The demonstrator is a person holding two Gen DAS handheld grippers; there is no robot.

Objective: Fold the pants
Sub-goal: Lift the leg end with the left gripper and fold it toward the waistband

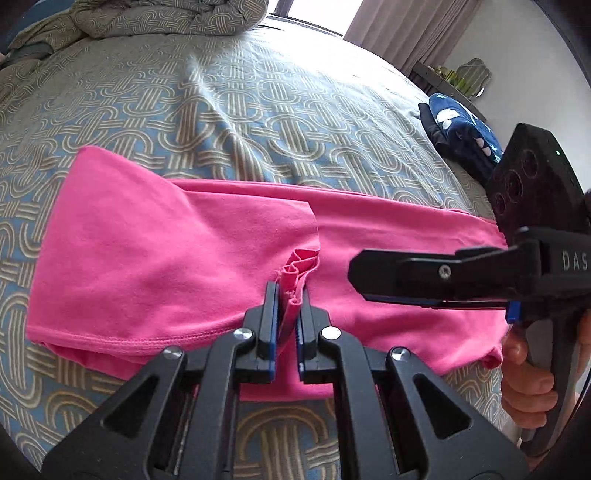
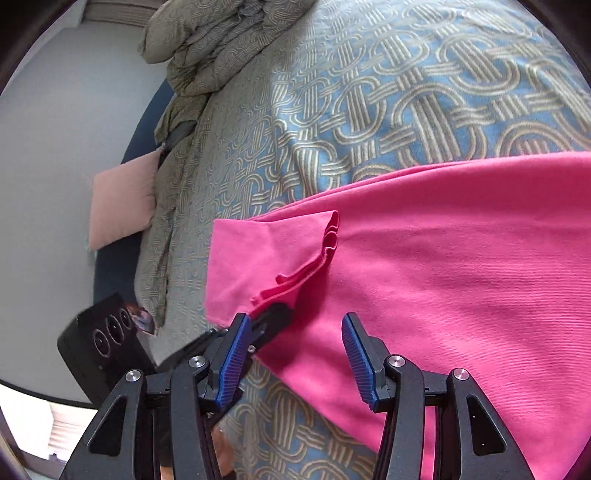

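Pink pants (image 1: 177, 236) lie across the patterned bedspread (image 1: 229, 110), one end folded over the middle. My left gripper (image 1: 289, 295) is shut on the bunched hem of the folded-over end. My right gripper (image 2: 295, 332) is open and empty, just above the pants (image 2: 443, 277). It shows from the side in the left wrist view (image 1: 369, 273), to the right of the left gripper. The left gripper's fingers (image 2: 273, 317) show in the right wrist view, pinching the pink hem.
A rumpled duvet (image 1: 170, 18) lies at the head of the bed. A dark blue patterned garment (image 1: 465, 129) lies at the bed's right edge. A pink cushion (image 2: 122, 195) stands by the wall. A curtain (image 1: 410, 26) hangs by the window.
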